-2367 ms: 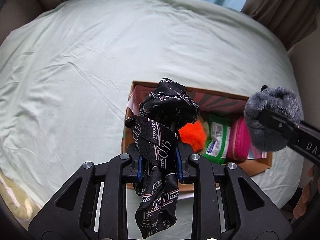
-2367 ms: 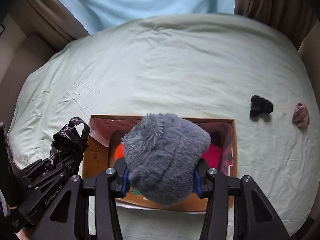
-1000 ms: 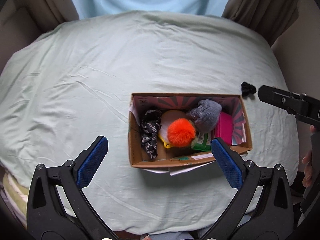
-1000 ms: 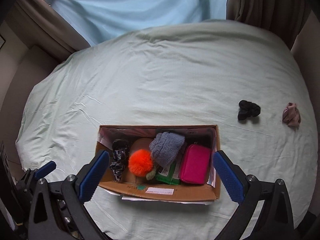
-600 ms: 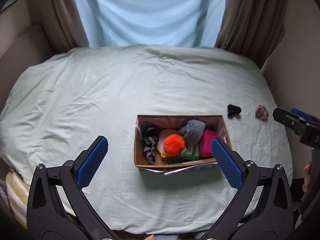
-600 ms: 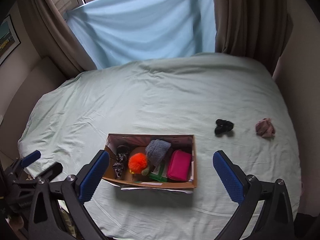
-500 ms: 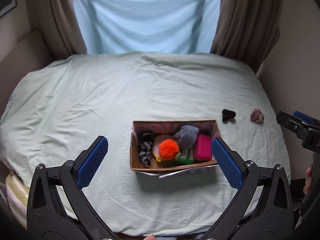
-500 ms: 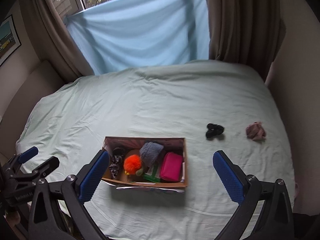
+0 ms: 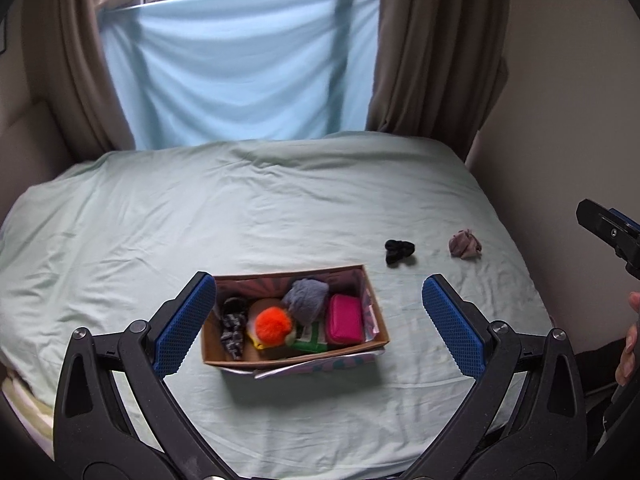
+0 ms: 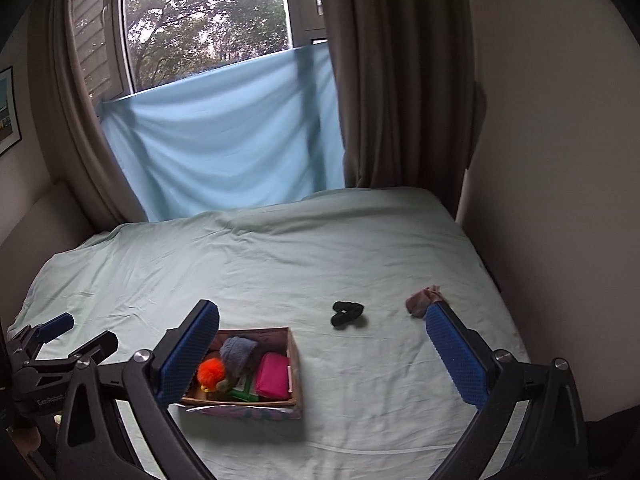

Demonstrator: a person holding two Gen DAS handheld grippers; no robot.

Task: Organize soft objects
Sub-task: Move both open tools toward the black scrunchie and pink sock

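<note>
Left tongs (image 9: 318,322): jaws spread wide, nothing between the blue pads (image 9: 184,322); the unit is held above the near edge of the bed (image 9: 280,200). Right tongs (image 10: 322,354): jaws likewise spread wide and empty, also held above the near edge. In the right wrist view the left tongs appear at the lower left, off the left edge of the bed. In the left wrist view, one finger of the right tongs enters from the right, off the bed's right edge. Box (image 9: 294,354): open cardboard, resting on the bed near the near edge, left of center. Contents, left to right: a black patterned ribbon (image 9: 233,326) at the left end; an orange pompom (image 9: 273,326) beside it; a grey plush (image 9: 306,300) behind and to the right of the pompom, resting on other contents; a green packet (image 9: 312,338) in front of the plush; a pink pouch (image 9: 345,323) at the right end. Outside the box, toward the right edge of the bed: a black item (image 9: 399,251) lies on the sheet, apart from the box; a mauve cloth (image 9: 464,244) lies further right, near the right edge, apart from the black item. In the right wrist view the cloth sits just past the tip of the right finger. Beyond the far edge: a blue sheet (image 10: 224,136) hangs across the window (image 10: 204,20), with brown curtains (image 10: 392,80) at both sides.
</note>
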